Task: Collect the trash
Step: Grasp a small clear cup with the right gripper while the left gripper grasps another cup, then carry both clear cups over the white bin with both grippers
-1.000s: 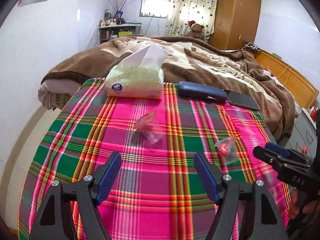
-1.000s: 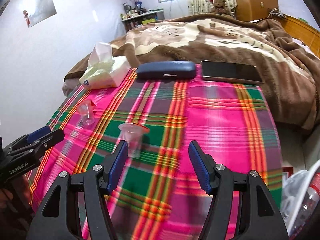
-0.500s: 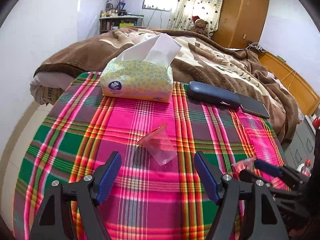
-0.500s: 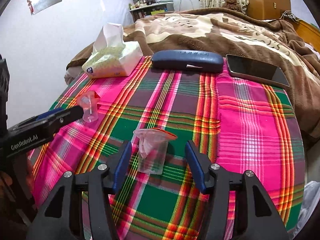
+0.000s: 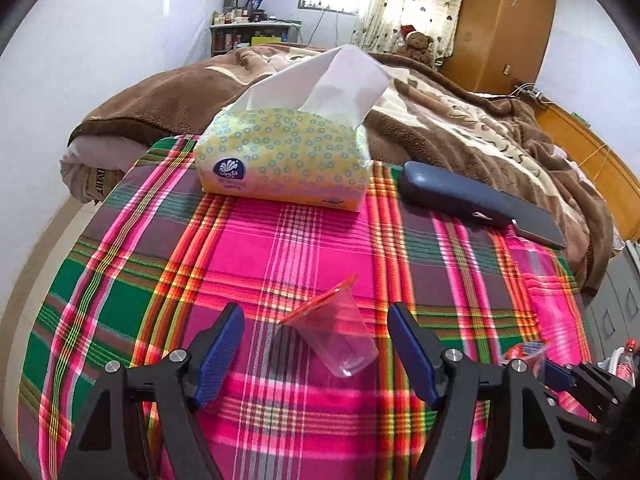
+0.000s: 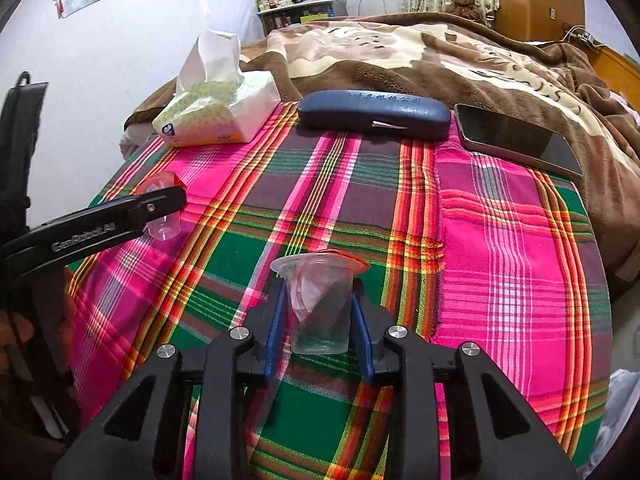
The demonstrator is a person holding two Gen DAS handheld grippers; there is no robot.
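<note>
Right gripper found clenched on an upright clear plastic cup, blue pads pressed to both walls, peeled red-edged foil lid hanging at the rim. Left gripper found released, jaws spread wide either side of a second clear cup, tipped over with mouth toward 10 o'clock and base toward 5 o'clock; not touched by either pad.

Step judged as pick-up of both cups: right grasp made, left grasp not yet closed. Next move judged to call for closing the left jaws across the tipped cup's wall, gently, since thin plastic likely to buckle or roll away; then lifting both clear of the plaid tablecloth.

Open cloth noted between cups and the far row of objects; lifting room ample. At 11 o'clock in right view, tissue pack; at 12 o'clock, dark blue glasses case; at 1 o'clock, phone, close to the far cloth edge. Not trash; to be left alone. Beyond, brown blanket on bed. Table edge dropped off near at 3 o'clock. Bin not clearly identified.
</note>
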